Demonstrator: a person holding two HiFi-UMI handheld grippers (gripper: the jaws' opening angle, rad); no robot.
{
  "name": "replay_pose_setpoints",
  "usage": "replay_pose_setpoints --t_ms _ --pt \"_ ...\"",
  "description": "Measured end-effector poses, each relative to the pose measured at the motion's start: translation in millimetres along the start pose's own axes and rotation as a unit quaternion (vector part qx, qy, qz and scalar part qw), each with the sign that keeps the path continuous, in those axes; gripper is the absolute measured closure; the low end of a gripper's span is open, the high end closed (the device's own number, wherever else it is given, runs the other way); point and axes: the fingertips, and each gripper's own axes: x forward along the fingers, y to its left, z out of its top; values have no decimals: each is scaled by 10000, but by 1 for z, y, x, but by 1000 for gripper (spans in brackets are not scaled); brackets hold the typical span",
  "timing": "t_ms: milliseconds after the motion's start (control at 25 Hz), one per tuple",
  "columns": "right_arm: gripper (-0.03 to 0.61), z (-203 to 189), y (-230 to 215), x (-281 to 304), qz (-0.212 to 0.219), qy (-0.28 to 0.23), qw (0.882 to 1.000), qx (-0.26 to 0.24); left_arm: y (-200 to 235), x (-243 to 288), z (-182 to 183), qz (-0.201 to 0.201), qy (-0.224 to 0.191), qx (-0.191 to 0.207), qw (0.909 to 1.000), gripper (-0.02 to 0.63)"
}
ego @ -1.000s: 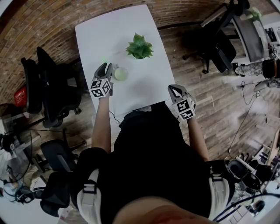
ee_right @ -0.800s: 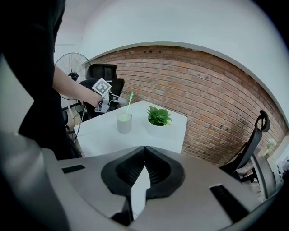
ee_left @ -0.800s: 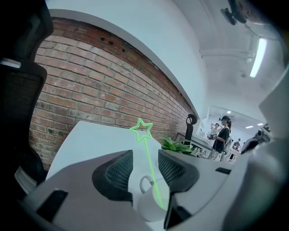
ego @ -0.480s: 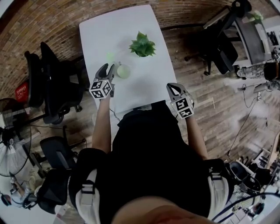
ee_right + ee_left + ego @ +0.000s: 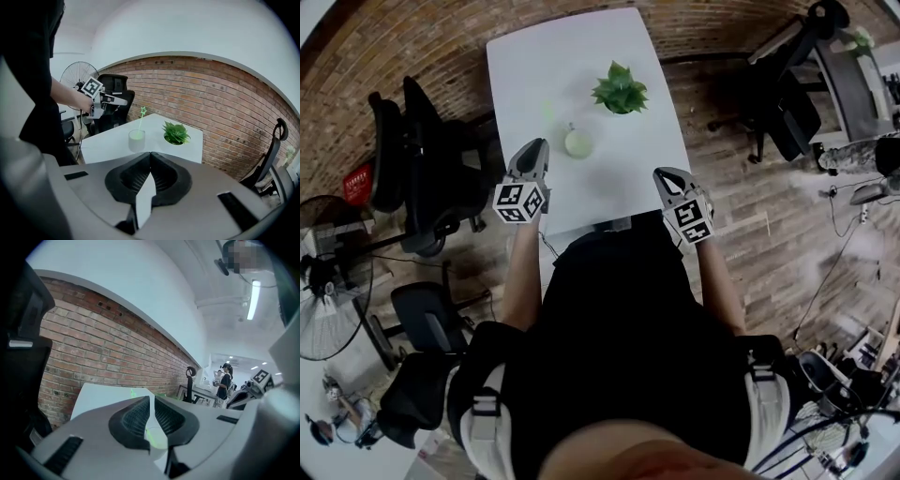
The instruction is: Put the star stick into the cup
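**Position.** The thin light-green star stick point(image 5: 140, 121) stands in the translucent, green-tinted round cup point(image 5: 578, 142). Its lower end is inside the cup and its star head is above the rim. The cup rests upright on the white rectangular table point(image 5: 572, 47).

- Left gripper point(image 5: 536, 148): the cup lies just ahead of its tips and slightly to their right, near but not touching.
- Right gripper point(image 5: 662, 174): this one hangs over the table's near right edge. The cup is well apart from it, ahead and to its left.
- The cup sits between the grippers and the small green potted plant point(image 5: 620, 91).

**Gripper state.**

- Left gripper: the jaws are closing. Only a narrow slit remains between the ribbed black pads, and nothing is held between them.
- Right gripper: the pads are pressed together at the tips. It holds nothing.

**Count.**

- Star sticks: one
- Cups: one
- Potted plants: one
- Tables: one
- Grippers: two, each carrying one marker cube

**Appearance of the task item.** In the right gripper view the stick is a slim, straight, pale-green rod that leans slightly off vertical. It is topped by a small star outline of the same green. The cup shows a brighter green band near its top. In the head view the stick is faint — only a greenish trace up and to the left of the cup.
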Motion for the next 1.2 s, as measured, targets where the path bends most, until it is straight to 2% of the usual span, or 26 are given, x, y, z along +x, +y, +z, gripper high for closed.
replay_pose_setpoints --t_ms 320,520,840,1200 --pt "580 27 15 9 77 -314 9994 -103 -17 -37 41 -140 -297 501 9982 580" --pt "580 39 30 14 156 -418 9987 -262 -34 -60 56 -357 -414 556 9970 581" --pt "580 53 34 16 146 -494 9978 -419 -48 -68 53 -583 -366 586 9959 582" --pt "580 54 37 20 231 -527 9965 -613 -56 -76 45 -636 -339 553 9959 583"
